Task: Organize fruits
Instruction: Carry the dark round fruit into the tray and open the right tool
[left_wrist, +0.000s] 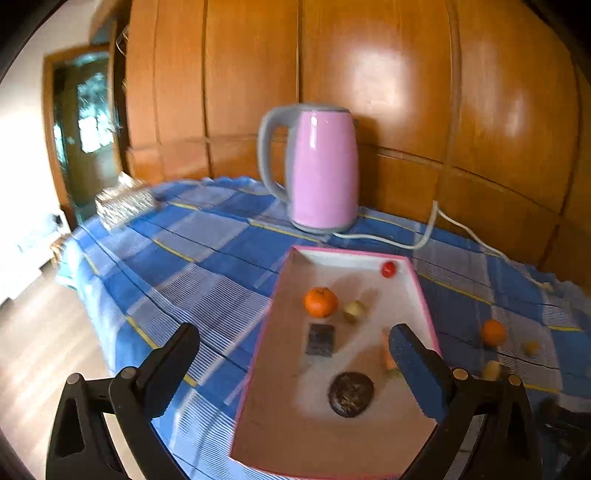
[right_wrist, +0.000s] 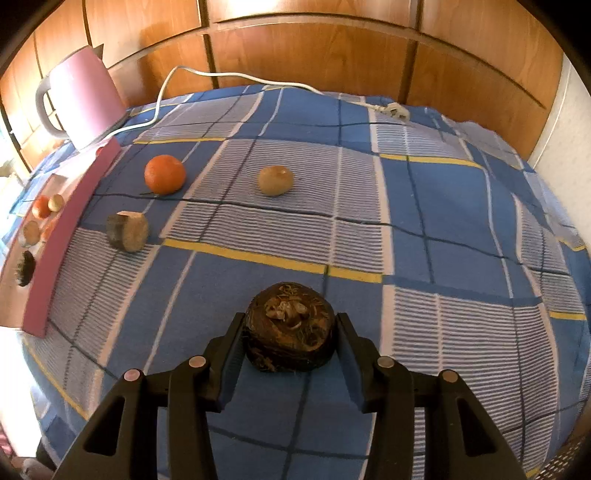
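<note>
In the right wrist view my right gripper (right_wrist: 290, 319) is shut on a dark brown, round, flattish fruit (right_wrist: 290, 332) low over the checked cloth, one pad against each side. Farther back lie an orange (right_wrist: 165, 179), a tan fruit (right_wrist: 275, 180) and a brownish cut chunk (right_wrist: 127, 230). The pink-rimmed tray (right_wrist: 66, 236) stands at the left. In the left wrist view my left gripper (left_wrist: 293, 332) hangs open and empty above the tray (left_wrist: 421, 291). The tray holds an orange (left_wrist: 320, 302), a small yellowish fruit (left_wrist: 354, 310), a red cherry tomato (left_wrist: 388, 268), a dark square piece (left_wrist: 320, 339) and a dark round fruit (left_wrist: 351, 394).
A pink kettle (left_wrist: 325, 166) stands behind the tray, and its white cord (right_wrist: 221, 77) runs along the wooden wall to a loose plug (right_wrist: 397, 110). A foil-wrapped bundle (left_wrist: 123, 203) sits at the table's far left corner. The table edge drops to the floor on the left.
</note>
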